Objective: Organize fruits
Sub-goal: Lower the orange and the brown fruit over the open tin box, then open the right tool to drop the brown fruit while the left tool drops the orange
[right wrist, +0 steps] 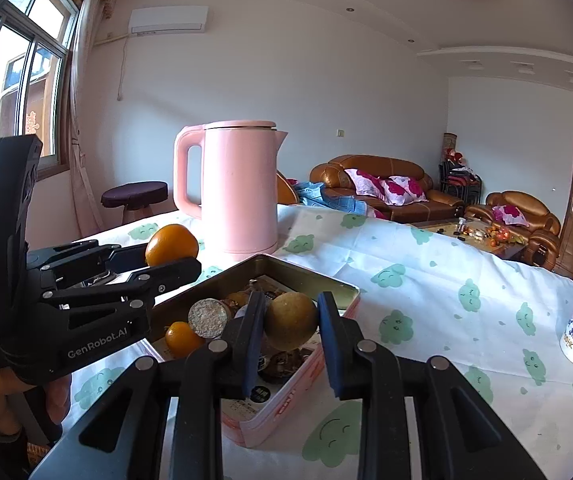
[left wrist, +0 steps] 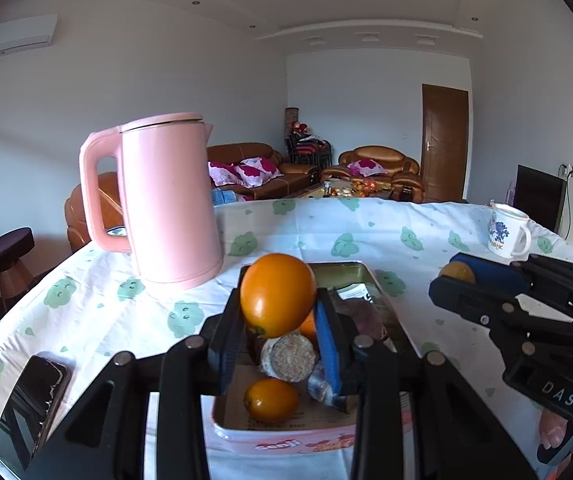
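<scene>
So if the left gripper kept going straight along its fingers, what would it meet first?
Probably the open tin: the left gripper, shut on an orange, points slightly down over its contents. Depth is unclear; it might pass over the far rim onto the tablecloth.

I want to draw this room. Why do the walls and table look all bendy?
Both wrist views use fisheye lenses: in the left wrist view the table edge bows and dark corners ring the picture; in the right wrist view the window frame curves, with bright daylight behind it.
</scene>
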A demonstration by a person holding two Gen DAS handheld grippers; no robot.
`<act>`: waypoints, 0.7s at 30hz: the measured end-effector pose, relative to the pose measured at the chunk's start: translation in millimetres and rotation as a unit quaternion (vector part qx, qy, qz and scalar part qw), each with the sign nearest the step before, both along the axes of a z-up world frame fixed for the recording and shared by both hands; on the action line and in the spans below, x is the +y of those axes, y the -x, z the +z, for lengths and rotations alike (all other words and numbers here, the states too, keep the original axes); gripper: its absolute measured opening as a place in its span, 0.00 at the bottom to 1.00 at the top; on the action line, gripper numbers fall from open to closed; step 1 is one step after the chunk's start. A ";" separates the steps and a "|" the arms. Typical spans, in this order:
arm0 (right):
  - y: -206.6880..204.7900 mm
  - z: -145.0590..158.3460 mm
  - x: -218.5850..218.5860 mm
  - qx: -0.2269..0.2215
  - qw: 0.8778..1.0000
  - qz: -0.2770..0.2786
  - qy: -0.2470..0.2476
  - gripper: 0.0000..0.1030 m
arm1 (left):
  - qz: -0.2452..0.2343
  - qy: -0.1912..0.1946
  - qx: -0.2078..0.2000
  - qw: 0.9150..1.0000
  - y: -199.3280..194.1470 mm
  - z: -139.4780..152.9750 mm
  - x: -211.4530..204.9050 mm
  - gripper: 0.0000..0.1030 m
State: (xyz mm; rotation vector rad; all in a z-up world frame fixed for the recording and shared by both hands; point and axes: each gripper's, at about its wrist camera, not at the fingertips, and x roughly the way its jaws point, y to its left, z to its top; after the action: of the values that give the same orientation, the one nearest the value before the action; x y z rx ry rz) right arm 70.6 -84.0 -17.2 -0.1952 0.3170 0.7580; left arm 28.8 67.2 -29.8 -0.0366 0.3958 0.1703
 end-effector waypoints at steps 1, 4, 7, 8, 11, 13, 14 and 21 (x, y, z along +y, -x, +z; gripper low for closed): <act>0.1 -0.7 2.0 0.000 1.000 0.001 0.001 0.28 | 0.001 0.001 0.001 1.000 0.4 -0.4 1.5 0.35; 1.2 -1.9 7.8 0.002 1.000 0.007 0.003 0.28 | 0.003 0.000 0.004 1.000 2.1 -2.8 5.4 0.35; 2.2 -3.7 14.4 0.003 1.000 0.012 0.008 0.28 | 0.006 0.005 0.007 1.000 3.2 -5.6 10.0 0.35; 2.6 -4.4 16.3 0.004 1.000 0.014 0.010 0.28 | 0.006 0.005 0.007 1.000 3.2 -6.1 10.7 0.35; 2.0 -6.3 23.9 0.005 1.000 0.019 0.016 0.28 | 0.006 0.005 0.008 1.000 4.0 -7.6 12.3 0.35; 2.0 -8.2 27.5 0.007 1.000 0.022 0.019 0.28 | 0.005 0.005 0.011 1.000 3.8 -9.1 13.9 0.35; 1.0 -9.6 29.5 0.009 0.999 0.023 0.022 0.28 | 0.006 0.005 0.013 1.000 3.9 -10.2 15.2 0.35; -6.6 -22.2 37.1 0.035 0.999 0.029 0.031 0.28 | 0.008 0.006 0.024 1.000 1.7 -15.3 20.2 0.35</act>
State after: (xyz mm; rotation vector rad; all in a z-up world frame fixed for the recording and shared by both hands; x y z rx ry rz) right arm 77.2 -46.9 -39.4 -0.2376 0.4021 0.8134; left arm 27.2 87.4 -45.1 -0.0473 0.4436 0.1844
